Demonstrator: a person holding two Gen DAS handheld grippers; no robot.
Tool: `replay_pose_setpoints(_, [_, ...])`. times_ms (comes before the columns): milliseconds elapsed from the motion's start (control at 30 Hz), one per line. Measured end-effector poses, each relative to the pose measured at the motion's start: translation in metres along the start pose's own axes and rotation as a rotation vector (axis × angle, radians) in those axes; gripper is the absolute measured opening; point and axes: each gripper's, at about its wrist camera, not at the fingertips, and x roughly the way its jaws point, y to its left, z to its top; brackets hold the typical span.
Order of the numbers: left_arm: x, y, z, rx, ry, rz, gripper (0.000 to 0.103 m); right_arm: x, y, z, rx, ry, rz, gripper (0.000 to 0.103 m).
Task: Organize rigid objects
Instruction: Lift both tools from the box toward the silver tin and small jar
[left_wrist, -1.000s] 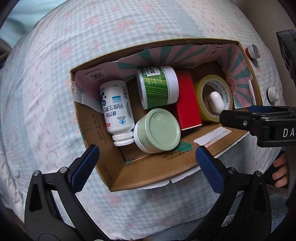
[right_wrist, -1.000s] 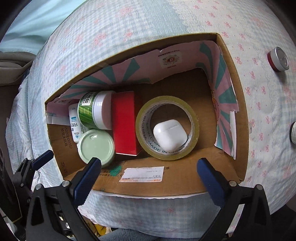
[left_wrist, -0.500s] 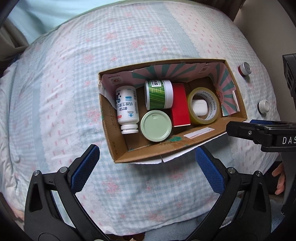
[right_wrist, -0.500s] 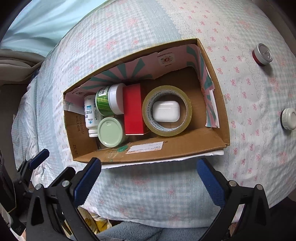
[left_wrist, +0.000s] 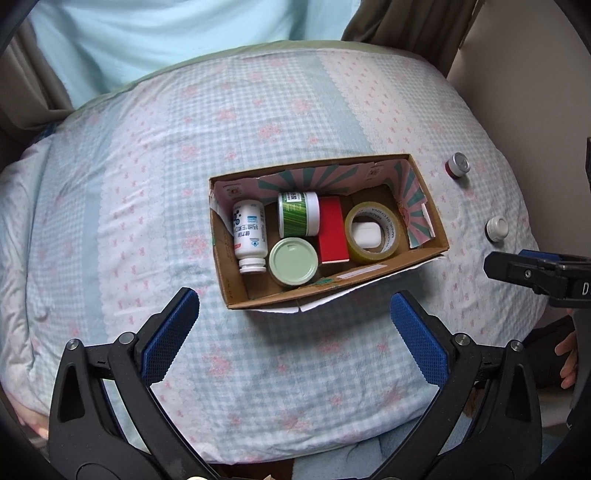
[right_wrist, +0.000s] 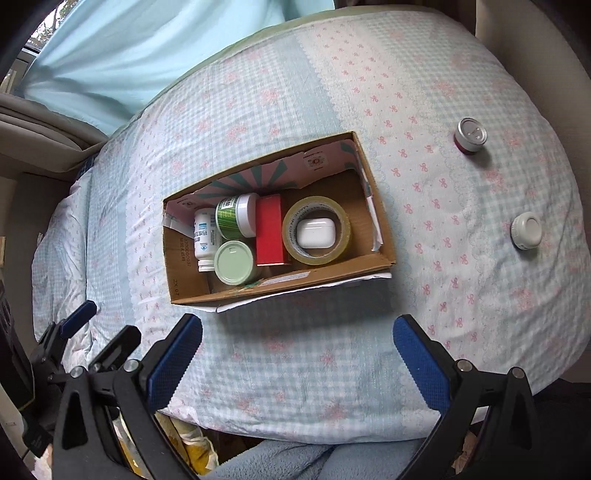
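Note:
An open cardboard box (left_wrist: 432, 251) (right_wrist: 384, 254) sits on the quilt. It holds a white pill bottle (left_wrist: 250, 236), a green-labelled jar (left_wrist: 297, 215), a pale green lidded jar (left_wrist: 293, 261), a red box (left_wrist: 332, 234) and a tape roll (left_wrist: 373, 232) with a white earbud case (right_wrist: 316, 232) inside it. A red-and-silver jar (right_wrist: 470, 136) and a white jar (right_wrist: 526, 230) lie on the quilt right of the box. My left gripper (left_wrist: 291, 332) and right gripper (right_wrist: 295, 358) are both open and empty, above the quilt in front of the box.
The checked quilt (left_wrist: 147, 184) covers a bed, with a pale blue curtain (left_wrist: 166, 37) behind and a wall at the right. The right gripper's finger (left_wrist: 524, 271) shows at the right of the left wrist view.
Both grippers have pulled up and back from the box, so it looks much smaller and more of the quilt shows. The box contents have not moved.

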Motion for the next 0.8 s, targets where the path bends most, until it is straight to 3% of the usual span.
replay_pose_setpoints(267, [-0.01,-0.049,0.029,0.042,-0.068,-0.058,0.103,-0.043,-0.056,-0.034,0.061,-0.08,-0.088,0.103])
replay_pose_setpoints(500, [-0.007,-0.128,0.067,0.138,-0.09,-0.115,0.103,-0.071,-0.121,-0.05,0.1,-0.107,-0.219,0.103])
replay_pose_setpoints(633, [0.005,-0.179,0.088,0.206,-0.084,-0.116,0.103,-0.079,-0.161,-0.05,0.137,-0.103,-0.249,0.103])
replay_pose_setpoints(800, [0.041,-0.237,0.112,0.32,-0.048,-0.108,0.103,-0.085,-0.204,-0.045,0.203,-0.174,-0.274,0.103])
